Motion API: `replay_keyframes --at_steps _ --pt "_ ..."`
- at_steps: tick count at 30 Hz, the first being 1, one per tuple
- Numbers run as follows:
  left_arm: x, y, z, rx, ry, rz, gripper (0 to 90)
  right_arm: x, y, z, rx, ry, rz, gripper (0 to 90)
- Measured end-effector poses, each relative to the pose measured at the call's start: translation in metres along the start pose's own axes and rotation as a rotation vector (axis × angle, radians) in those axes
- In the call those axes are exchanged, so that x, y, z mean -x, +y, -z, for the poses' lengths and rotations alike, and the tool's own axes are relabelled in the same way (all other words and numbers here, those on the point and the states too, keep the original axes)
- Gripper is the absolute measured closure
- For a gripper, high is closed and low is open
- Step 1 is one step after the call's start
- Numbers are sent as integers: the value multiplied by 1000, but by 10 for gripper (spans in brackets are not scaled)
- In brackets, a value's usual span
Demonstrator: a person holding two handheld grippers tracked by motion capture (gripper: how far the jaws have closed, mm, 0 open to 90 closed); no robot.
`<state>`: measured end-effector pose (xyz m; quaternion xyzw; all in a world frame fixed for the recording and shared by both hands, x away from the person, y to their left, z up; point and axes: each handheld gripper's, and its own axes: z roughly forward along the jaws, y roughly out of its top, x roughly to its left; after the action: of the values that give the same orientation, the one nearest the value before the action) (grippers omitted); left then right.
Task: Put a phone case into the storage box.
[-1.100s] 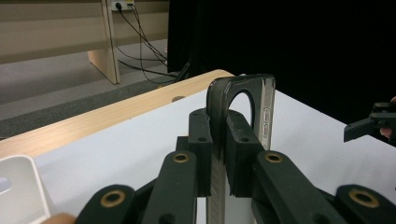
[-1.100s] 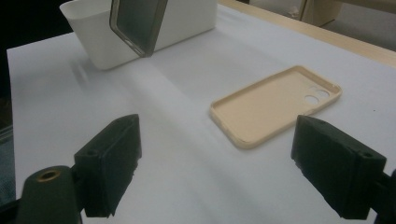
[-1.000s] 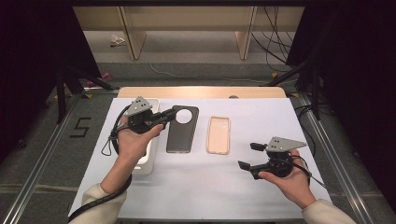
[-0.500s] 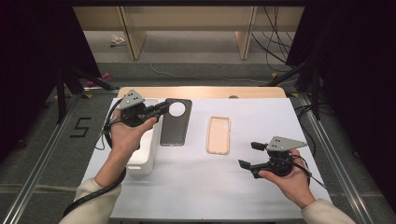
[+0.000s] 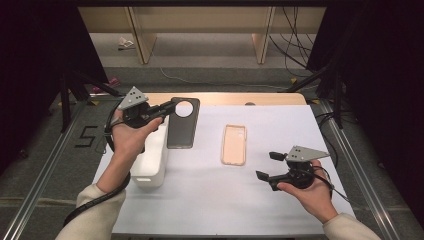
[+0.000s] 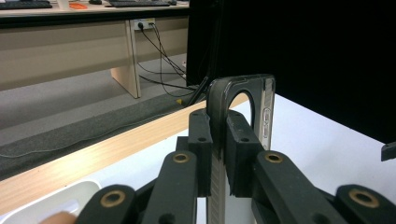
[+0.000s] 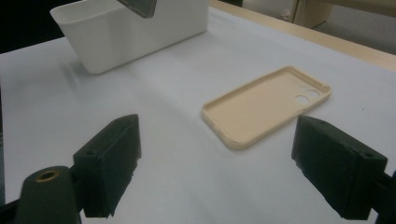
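Phone cases are being handled at this surface (image 5: 210, 200), and the step in hand is judged to be the carrying of the dark case toward the white bin. Nearest, at about 4 o'clock on the sheet, the right claw (image 5: 267, 166) is held low with its jaws spread wide and nothing between them; in the right gripper view the beige case (image 7: 268, 105) is seen lying flat, open side up, just ahead of the pads. Farther off, at about 10 o'clock, the left claw (image 5: 170, 106) is clamped on the edge of the dark case (image 5: 182, 124), beside its round camera cut-out, and the case is held clear of the surface. The white bin (image 5: 152, 165) stands just below it, at 9 o'clock. For the next move, the dark case is probably to be brought over the bin's mouth, lowered and released; the beige case would then be taken by its thin rim, which calls for a low, level approach.
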<state>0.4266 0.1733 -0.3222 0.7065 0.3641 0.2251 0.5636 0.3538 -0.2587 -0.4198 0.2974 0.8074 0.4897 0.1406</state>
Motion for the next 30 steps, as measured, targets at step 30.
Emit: replay_keyframes --at_steps 30 --pt "-40 18 -2 5 41 -7 816 2 -1 -1 -6 3 -3 167"
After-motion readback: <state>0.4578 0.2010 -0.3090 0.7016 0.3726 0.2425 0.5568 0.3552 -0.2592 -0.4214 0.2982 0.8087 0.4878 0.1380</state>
